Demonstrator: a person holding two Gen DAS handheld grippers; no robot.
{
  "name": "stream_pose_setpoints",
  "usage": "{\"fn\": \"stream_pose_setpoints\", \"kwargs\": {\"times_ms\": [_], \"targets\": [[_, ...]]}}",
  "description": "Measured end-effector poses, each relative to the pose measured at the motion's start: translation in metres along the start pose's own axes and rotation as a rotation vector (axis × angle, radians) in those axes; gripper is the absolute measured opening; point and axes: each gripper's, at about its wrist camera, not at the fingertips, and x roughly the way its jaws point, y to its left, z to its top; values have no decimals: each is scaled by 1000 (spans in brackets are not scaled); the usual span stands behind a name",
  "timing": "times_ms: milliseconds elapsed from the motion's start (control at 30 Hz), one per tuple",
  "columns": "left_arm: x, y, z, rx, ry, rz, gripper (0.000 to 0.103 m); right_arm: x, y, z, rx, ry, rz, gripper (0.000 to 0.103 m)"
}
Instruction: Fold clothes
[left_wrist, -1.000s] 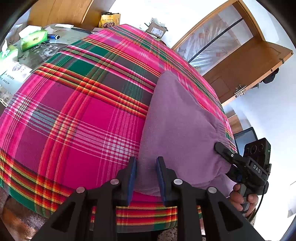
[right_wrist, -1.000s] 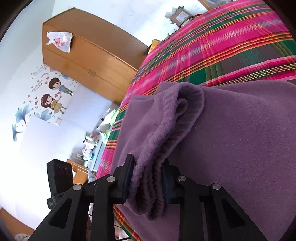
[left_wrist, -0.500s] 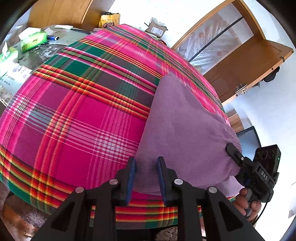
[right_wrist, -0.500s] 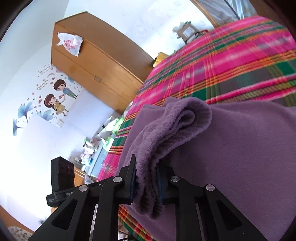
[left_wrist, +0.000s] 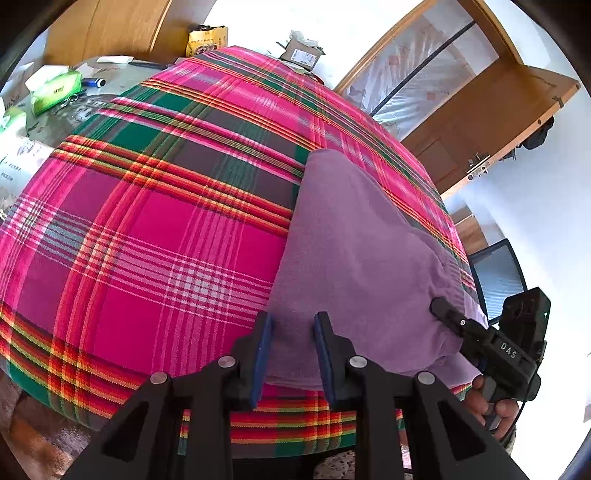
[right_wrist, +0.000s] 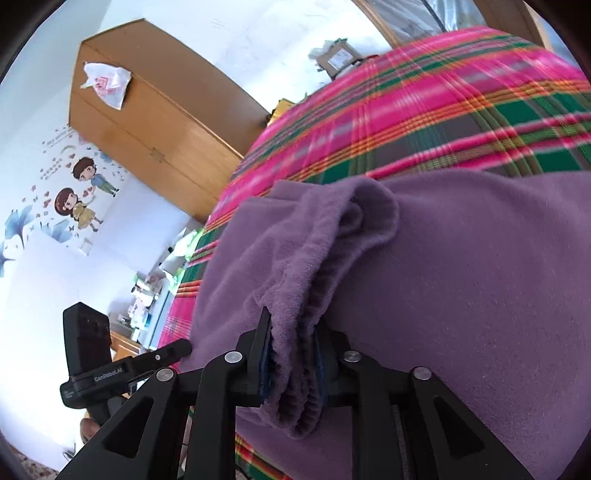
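Note:
A purple fleece garment lies on a bed with a pink and green plaid sheet, near its front edge. My left gripper straddles the garment's near edge. Its jaws are opening, and the cloth lies flat and unpinched between them. In the right wrist view my right gripper has the bunched ribbed waistband between its pads. Its jaws are opening, though the pads still press on the fold. The right gripper also shows at the garment's right corner in the left wrist view, with a hand on its handle.
A side table with tissue packs stands left of the bed. A cardboard box sits beyond the bed's far end. A wooden wardrobe and a wooden door line the walls. The plaid sheet stretches beyond the garment.
The right gripper's jaws narrowed on the waistband, then widened a little, and its view swung slightly across the bed. The left gripper has stayed at the garment's edge.

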Motion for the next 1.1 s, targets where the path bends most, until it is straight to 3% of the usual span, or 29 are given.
{"fn": "stream_pose_setpoints", "kwargs": {"times_ms": [233, 300, 400, 500, 567, 600, 900, 1100], "targets": [[-1, -5, -3, 32, 2, 15, 25, -10, -2, -2, 7, -8, -31, 28], [-1, -4, -4, 33, 4, 15, 25, -22, -1, -2, 19, -37, -48, 31], [-2, -4, -4, 34, 7, 16, 25, -41, 11, 9, -41, -140, -121, 31], [-1, -3, -5, 32, 5, 16, 25, -43, 33, 22, -145, -198, -138, 31], [0, -2, -5, 23, 4, 13, 26, -33, 42, 29, -207, -192, -130, 31], [0, -2, -5, 19, 5, 13, 26, -24, 43, 33, -219, -173, -166, 31], [2, -2, -6, 29, 12, 20, 28, 19, 12, 38, -161, -46, -215, 27], [0, -1, -9, 28, 22, 14, 28, 13, 15, 34, -174, -55, -227, 27]]}}
